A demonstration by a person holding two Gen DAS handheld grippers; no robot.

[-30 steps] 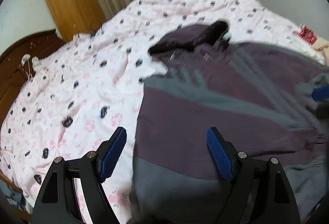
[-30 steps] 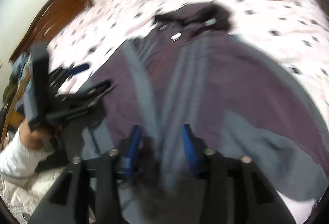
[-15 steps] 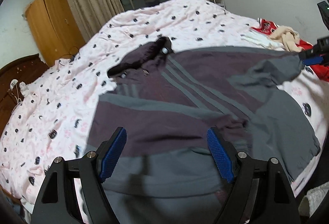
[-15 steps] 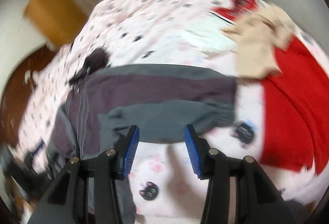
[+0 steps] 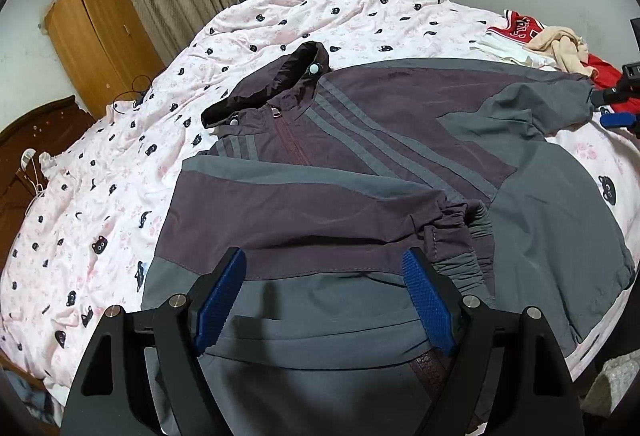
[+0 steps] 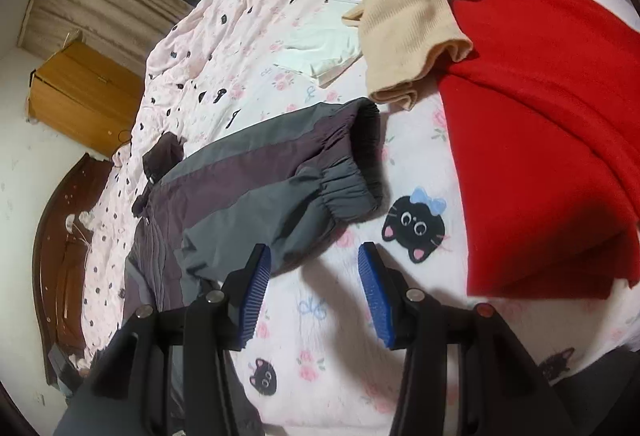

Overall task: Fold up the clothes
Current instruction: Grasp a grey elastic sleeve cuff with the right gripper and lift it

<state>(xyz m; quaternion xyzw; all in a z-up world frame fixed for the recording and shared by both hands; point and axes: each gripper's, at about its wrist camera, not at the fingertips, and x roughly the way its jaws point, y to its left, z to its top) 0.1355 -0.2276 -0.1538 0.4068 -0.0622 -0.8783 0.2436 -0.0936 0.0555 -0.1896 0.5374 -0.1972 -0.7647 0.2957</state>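
A purple and grey hooded jacket (image 5: pixel 360 164) lies spread on the bed, zip side up, hood at the far end. One sleeve is folded across its front, the cuff (image 5: pixel 460 224) near the middle. The other sleeve stretches out right; its cuff (image 6: pixel 348 188) lies flat in the right wrist view. My left gripper (image 5: pixel 324 288) is open and empty above the jacket's hem. My right gripper (image 6: pixel 314 276) is open and empty just short of the outstretched sleeve; it also shows at the right edge of the left wrist view (image 5: pixel 616 118).
The bed has a pink quilt with black cats (image 5: pixel 120 172). A red garment (image 6: pixel 540 116), a beige sweater (image 6: pixel 416 8) and a white and red shirt (image 6: pixel 324 48) lie beyond the sleeve. A wooden wardrobe (image 5: pixel 100 40) and dark headboard (image 5: pixel 24 140) stand at the left.
The right gripper carried the sleeve out to the right, let it go and opened wider. The left gripper drew back from the jacket, staying open.
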